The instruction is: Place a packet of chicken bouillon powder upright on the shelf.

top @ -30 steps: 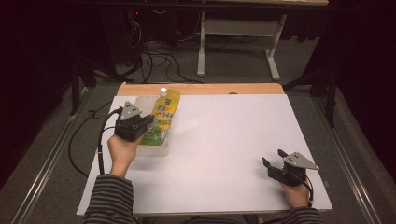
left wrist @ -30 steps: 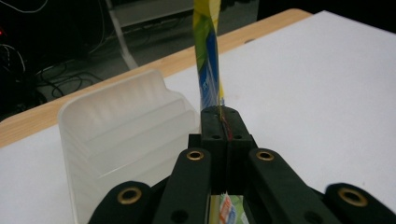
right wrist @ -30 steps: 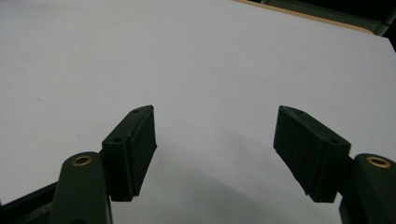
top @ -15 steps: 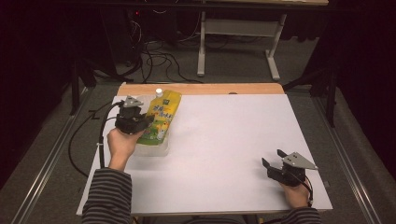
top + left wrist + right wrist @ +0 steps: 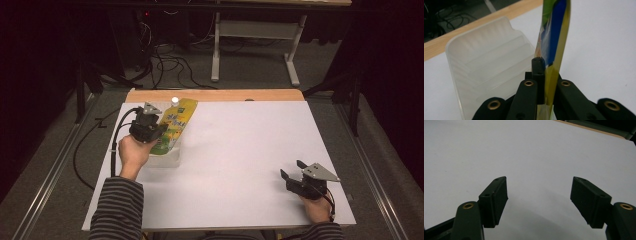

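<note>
Left gripper (image 5: 159, 131) pinches the flat edge of the yellow pouch (image 5: 176, 123), jaws having just closed on it; pouch leans over the clear tray (image 5: 170, 158) at the far-left of the white surface (image 5: 240, 150). Judged: grasp done, lift or placement still left. Surface matte, smooth. Tray translucent ribbed plastic, rounded corners. Pouch glossy printed film, thin seam, white cap (image 5: 174, 100). Right gripper (image 5: 291, 176) spread wide, holding nothing, resting near-right.

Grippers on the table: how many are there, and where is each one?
2. The left gripper is at the far left, shut on the yellow pouch over the clear plastic tray. The right gripper rests near right, jaws open.
</note>
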The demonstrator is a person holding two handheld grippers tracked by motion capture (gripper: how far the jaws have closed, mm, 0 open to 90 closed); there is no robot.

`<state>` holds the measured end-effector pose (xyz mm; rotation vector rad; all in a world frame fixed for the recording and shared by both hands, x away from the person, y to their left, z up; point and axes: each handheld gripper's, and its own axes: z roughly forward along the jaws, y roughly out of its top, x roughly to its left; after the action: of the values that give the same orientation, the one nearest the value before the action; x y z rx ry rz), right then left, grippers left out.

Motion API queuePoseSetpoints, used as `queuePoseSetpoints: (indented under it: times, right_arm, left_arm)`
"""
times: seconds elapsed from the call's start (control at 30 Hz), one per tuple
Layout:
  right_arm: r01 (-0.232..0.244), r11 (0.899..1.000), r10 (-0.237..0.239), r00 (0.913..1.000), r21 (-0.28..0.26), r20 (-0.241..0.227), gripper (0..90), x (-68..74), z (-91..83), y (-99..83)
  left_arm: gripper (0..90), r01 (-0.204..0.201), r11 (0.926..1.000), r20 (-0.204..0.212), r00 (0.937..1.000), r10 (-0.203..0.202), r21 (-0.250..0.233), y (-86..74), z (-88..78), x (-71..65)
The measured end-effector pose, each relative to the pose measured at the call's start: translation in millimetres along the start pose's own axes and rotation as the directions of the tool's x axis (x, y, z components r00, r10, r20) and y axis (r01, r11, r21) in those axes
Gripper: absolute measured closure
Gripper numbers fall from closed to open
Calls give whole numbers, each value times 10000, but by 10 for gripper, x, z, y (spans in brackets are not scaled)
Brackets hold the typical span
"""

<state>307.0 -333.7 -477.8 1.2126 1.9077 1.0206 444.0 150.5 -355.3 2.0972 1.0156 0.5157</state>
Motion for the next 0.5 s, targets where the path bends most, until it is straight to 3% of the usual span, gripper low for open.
queuePoseSetpoints:
  times: [0.03, 0.07, 0.13, 0.3, 0.43, 0.5]
  right_arm:
    - [-46, 10000, 46, 10000, 15, 1, 304, 1, 0, 0]
    - [-24, 10000, 24, 10000, 15, 0, 303, 0, 1, 1]
    - [18, 10000, -18, 10000, -24, 8, 304, 1, -2, 0]
    - [-10, 10000, 10, 10000, 6, 30, 303, 1, 0, 0]
    - [-17, 10000, 17, 10000, 15, 17, 300, 1, 0, 1]
    - [-7, 9998, 8, 10000, -200, 76, 302, -5, -19, -9]
  left_arm:
    - [900, 0, 10000, 0, 10000, 0, 0, 0, 0, 0]
    - [900, 11, 9985, -79, 10000, -15, -551, -71, -15, -3]
    - [900, 109, 9975, 73, 9999, -105, -693, -132, 1, 21]
    - [898, -55, 9984, 204, 9998, 67, -569, -230, -12, 49]
    - [893, -5, 9997, 281, 9996, 12, -253, -242, -51, 61]
    - [889, -199, 9997, 355, 9992, 194, 129, -238, -88, 36]
